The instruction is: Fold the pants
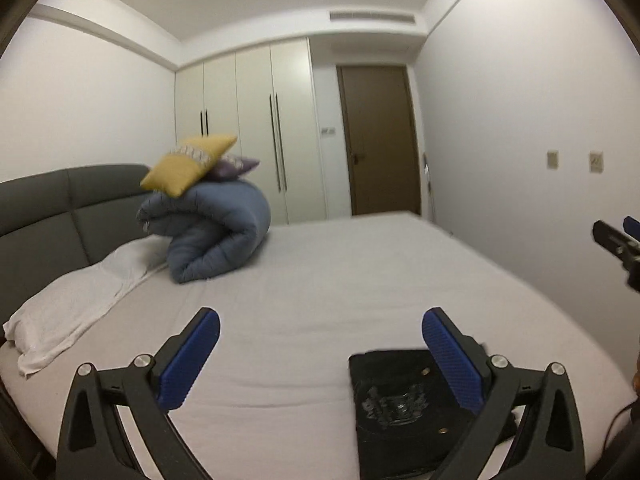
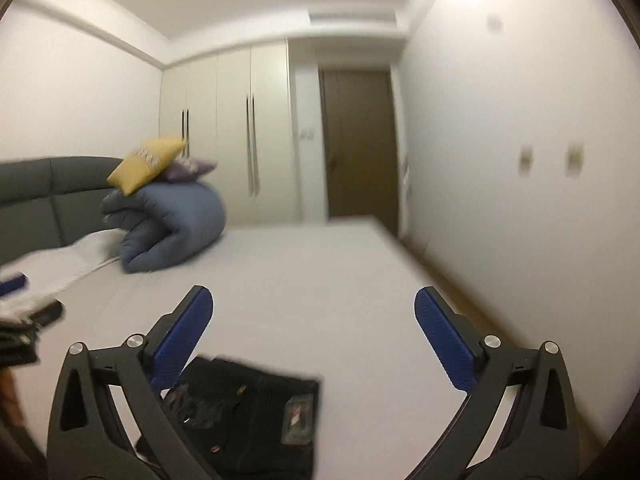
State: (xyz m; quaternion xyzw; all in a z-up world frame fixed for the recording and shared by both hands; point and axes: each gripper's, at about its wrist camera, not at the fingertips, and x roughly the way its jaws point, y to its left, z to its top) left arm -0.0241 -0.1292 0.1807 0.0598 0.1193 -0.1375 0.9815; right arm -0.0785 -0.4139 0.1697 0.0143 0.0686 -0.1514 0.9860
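Bedroom bed (image 1: pixel 320 280), black folded pants (image 2: pixel 256 408) near edge, left claw (image 1: pixel 320 344) and right claw (image 2: pixel 314 320) hovering level above, both spread wide.

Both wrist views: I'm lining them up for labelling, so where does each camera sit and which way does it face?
Left wrist: on the left gripper, above the bed, facing the wardrobe and door; own open fingers show, plus the right gripper's tip at the right edge.
Right wrist: on the right gripper, facing likewise; own open fingers show, the left gripper at the left edge.
Shared: black pants, blue duvet, yellow pillow.
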